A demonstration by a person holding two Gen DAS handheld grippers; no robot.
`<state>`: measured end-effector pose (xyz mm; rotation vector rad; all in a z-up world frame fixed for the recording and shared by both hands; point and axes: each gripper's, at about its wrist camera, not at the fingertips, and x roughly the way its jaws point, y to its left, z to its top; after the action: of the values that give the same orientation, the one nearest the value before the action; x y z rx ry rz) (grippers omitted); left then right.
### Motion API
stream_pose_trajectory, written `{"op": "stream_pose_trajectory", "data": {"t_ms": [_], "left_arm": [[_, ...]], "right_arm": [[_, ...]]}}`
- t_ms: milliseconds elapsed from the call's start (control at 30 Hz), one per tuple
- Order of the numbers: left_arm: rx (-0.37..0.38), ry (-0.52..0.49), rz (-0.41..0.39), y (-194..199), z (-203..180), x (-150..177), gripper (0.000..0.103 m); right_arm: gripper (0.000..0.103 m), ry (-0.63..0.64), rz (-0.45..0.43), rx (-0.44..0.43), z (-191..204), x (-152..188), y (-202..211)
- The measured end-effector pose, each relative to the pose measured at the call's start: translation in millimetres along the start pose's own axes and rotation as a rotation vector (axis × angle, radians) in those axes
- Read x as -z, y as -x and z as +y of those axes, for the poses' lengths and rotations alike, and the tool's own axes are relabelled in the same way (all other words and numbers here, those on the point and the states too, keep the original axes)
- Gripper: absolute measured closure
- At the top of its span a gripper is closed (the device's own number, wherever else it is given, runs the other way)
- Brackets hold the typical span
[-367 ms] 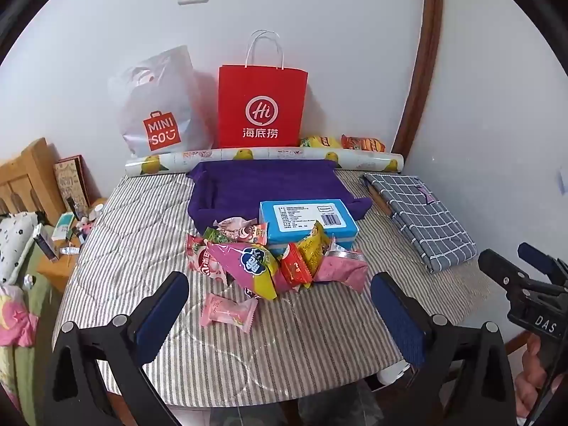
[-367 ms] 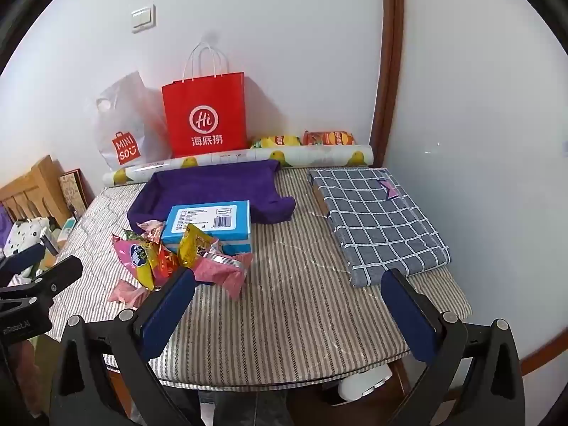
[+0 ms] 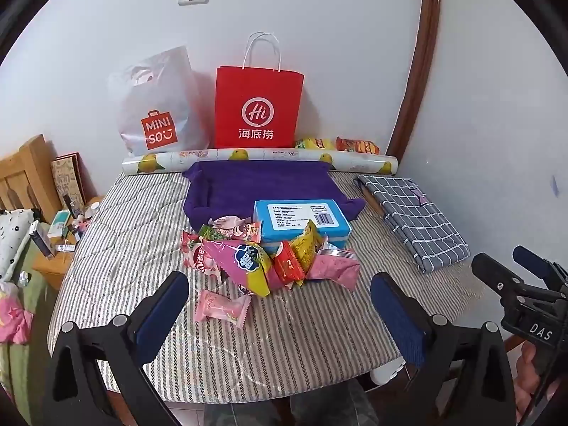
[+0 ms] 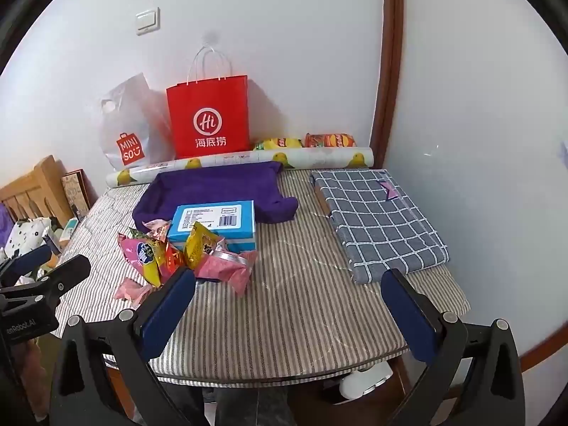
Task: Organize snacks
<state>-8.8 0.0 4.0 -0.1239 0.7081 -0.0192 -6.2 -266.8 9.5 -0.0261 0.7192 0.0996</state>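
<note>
Both the left gripper (image 3: 278,305) and the right gripper (image 4: 289,300) hang over the near edge of the table (image 3: 284,337), jaws wide, holding nothing. The snack pile (image 3: 262,259) lies mid-table against a blue box (image 3: 301,218), 1 pink packet (image 3: 222,307) just apart.

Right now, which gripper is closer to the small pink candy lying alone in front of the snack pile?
Left. The left gripper frames the pink candy; the right gripper sits off to its right.

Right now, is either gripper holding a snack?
No: the left gripper and the right gripper both hover above the striped table with jaws wide apart and nothing between them.
</note>
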Motion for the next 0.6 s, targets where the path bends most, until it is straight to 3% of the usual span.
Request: {"op": "stream_pose_trajectory", "data": {"t_ms": [600], "left_arm": [[0.009,-0.01,-0.02,6,-3,1,0.0]], "right_arm": [[0.0,-0.007,0.008,-0.007,18,0,-8]]}}
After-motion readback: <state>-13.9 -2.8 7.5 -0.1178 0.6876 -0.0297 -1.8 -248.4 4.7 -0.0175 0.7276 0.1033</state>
